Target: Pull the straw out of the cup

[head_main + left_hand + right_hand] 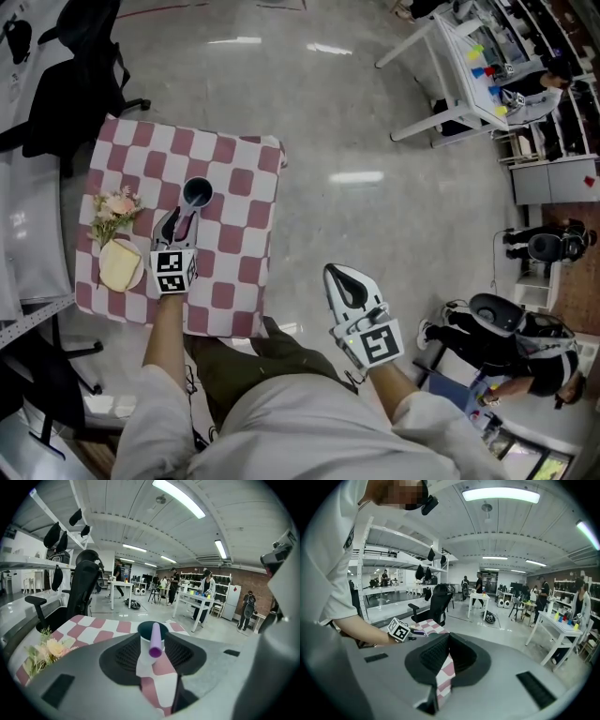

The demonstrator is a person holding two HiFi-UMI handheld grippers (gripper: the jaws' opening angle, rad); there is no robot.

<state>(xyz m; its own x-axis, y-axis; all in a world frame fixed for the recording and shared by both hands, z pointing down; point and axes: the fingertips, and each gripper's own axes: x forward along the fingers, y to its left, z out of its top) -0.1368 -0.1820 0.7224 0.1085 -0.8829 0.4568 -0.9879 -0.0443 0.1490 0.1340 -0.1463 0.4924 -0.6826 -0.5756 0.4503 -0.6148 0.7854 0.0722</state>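
A white cup (197,192) with a dark inside stands on the red-and-white checked tablecloth (234,187). A purple straw (186,225) leans out of it toward me. My left gripper (180,225) is open just short of the cup, with the straw's free end between its jaws; the pads stand apart from it. In the left gripper view the straw (155,643) points at the camera from the cup (146,645), in the middle of the left gripper (154,638). My right gripper (345,278) hangs over the floor, right of the table, shut and empty; the right gripper (449,638) shows only cloth beyond.
A small bunch of flowers (114,211) and a pale yellow item on a plate (120,265) lie on the cloth left of the left gripper. A black office chair (80,75) stands beyond the table. White tables (459,66) and people are at the far right.
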